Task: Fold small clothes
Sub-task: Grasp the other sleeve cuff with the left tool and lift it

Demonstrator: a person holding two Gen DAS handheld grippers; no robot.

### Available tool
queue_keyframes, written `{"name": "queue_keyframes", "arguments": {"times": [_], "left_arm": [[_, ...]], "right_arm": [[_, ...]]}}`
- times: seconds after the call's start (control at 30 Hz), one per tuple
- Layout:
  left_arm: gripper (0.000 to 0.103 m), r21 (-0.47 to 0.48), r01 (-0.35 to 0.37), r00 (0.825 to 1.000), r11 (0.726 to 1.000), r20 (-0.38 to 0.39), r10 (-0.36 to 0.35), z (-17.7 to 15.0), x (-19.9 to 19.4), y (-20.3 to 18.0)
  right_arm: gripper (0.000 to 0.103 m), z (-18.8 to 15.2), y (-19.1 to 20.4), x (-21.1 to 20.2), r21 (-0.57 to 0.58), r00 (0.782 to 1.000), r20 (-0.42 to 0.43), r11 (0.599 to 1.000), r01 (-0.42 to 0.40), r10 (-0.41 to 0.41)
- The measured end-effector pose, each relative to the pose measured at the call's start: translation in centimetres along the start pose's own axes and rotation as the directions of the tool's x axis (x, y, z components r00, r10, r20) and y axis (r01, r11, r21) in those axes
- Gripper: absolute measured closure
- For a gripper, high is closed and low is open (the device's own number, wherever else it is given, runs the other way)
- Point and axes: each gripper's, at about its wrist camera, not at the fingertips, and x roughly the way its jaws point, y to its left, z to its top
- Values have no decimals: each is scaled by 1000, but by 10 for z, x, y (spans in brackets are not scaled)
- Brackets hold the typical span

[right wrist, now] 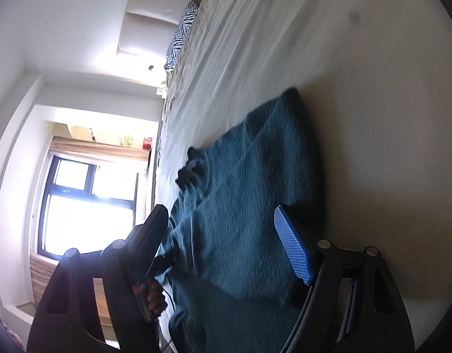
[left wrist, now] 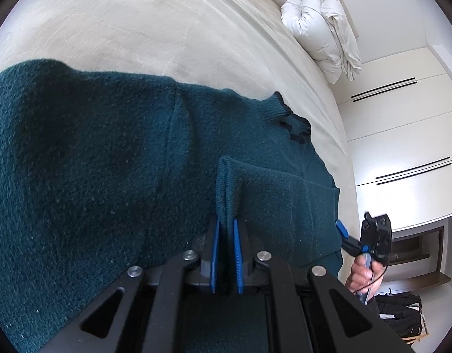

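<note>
A dark teal knitted sweater (left wrist: 108, 161) is lying spread across a bed (left wrist: 137, 29) covered in a pale sheet, filling the space just ahead of and below both grippers. One folded edge of the knit is rising as a ridge straight into the left gripper (left wrist: 226, 226), whose blue pads (left wrist: 214, 253) are standing nearly together and pinching that fold between them. Beyond the pinched fold and to its right, the ribbed collar with dark trim (left wrist: 287, 117) is resting on the sheet.

The right gripper (right wrist: 223, 226) is hovering over the near part of the sweater (right wrist: 240, 191) with its jaws spread wide; the blue textured pad (right wrist: 293, 250) on one finger is showing clearly, and the cloth is lying between and under the fingers without either pad pressing on it. In the left wrist view the same tool is appearing at the sweater's right edge, with a hand (left wrist: 362, 276) wrapped around its handle. In the right wrist view the other hand (right wrist: 154, 294) is gripping the left tool's handle, beside the sweater's left edge.

Farther out, past the left gripper, a rolled white duvet (left wrist: 320, 35) is sitting at the far side of the bed, with white cupboard doors (left wrist: 402, 135) to its right. A zebra-striped pillow (right wrist: 183, 32) is lying far ahead of the right gripper, and a bright window (right wrist: 85, 206) is glowing off to its left.
</note>
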Motion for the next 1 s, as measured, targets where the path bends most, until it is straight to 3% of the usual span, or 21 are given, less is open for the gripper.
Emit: {"name": "queue_keyframes", "arguments": {"times": [0.47,0.57,0.63,0.67,0.73,0.9,1.0], "left_arm": [[89,-15,12,1000,1000,25,-11,-4,-7,5],[73,-18,15,999,1000,42,-14,-9,-18,4],[48,-16,8,997,1000,80,-7,-17,-34,1],[41,-14,2,995,1000,104,-1,-21,-42,0],[31,-10,-3,986,1000,166,4,-38,-66,0],[30,-71,26,955,997,295,-4,-84,-126,29],[30,-183,35,911,982,409,44,-118,-173,71]], "right_arm": [[29,-73,-7,-25,6,1000,5,1000,-27,27],[29,-86,-1,-27,24,998,26,998,-62,62],[29,-98,5,-33,21,995,39,995,-94,93],[29,-109,9,-34,17,994,42,994,-106,105],[28,-126,17,-28,16,994,24,994,-110,109],[27,-187,49,12,-62,998,-64,998,-23,19],[27,-218,70,29,-136,996,-83,990,25,-36]]}}
